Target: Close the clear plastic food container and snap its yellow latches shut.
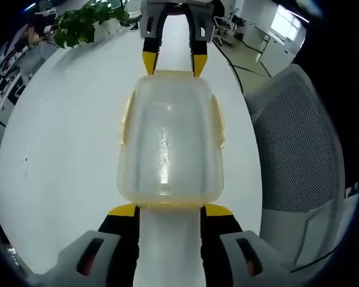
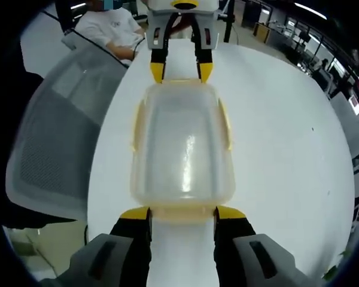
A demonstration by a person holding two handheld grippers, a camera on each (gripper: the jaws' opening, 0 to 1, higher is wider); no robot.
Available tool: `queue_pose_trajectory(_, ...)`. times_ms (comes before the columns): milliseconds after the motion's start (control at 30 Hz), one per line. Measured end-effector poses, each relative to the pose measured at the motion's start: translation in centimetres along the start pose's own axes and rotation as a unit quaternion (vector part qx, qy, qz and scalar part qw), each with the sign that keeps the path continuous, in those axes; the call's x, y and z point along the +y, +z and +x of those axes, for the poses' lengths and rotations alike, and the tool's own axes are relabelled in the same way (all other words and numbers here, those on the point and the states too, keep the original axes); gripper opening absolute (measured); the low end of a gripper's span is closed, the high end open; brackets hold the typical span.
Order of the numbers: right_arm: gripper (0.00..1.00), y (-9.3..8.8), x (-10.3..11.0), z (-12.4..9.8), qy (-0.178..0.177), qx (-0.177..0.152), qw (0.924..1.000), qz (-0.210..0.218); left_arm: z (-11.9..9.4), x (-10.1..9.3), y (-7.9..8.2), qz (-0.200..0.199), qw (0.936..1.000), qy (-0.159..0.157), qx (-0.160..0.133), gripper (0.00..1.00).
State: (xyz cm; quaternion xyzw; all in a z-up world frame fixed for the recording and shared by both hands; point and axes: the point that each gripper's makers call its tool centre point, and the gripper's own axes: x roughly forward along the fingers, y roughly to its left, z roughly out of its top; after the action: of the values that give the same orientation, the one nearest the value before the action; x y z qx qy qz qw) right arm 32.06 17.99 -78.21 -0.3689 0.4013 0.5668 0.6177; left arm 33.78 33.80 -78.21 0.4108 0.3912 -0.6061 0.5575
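Left gripper (image 1: 170, 210) at view bottom, jaws spread wide, yellow tips level, pointing forward. Right gripper (image 2: 182, 213) likewise: jaws parted, tips level. Two grippers face each other head-on, well apart; each appears at top of the other's view, jaws parted.

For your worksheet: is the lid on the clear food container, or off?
On. The clear lid covers the container on the white table. Whether the yellow side latches are snapped down: cannot tell.
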Motion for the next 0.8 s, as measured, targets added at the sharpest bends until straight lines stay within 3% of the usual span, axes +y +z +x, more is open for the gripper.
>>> queue_pose_trajectory(400,0.41,0.0,-0.1,-0.1,-0.009,-0.014,0.9998,-0.008,0.1,0.0,-0.2,0.002,0.9999,0.014,0.005,0.4)
queue_pose_trajectory(500,0.42,-1.0,0.0,0.1,-0.018,0.003,0.9996,-0.019,0.1,0.1,-0.2,-0.001,0.9998,0.018,0.002,0.41)
queue_pose_trajectory(800,0.42,-1.0,0.1,-0.3,-0.019,-0.016,0.9993,0.027,0.1,0.0,-0.2,-0.006,0.9997,0.024,0.002,0.4)
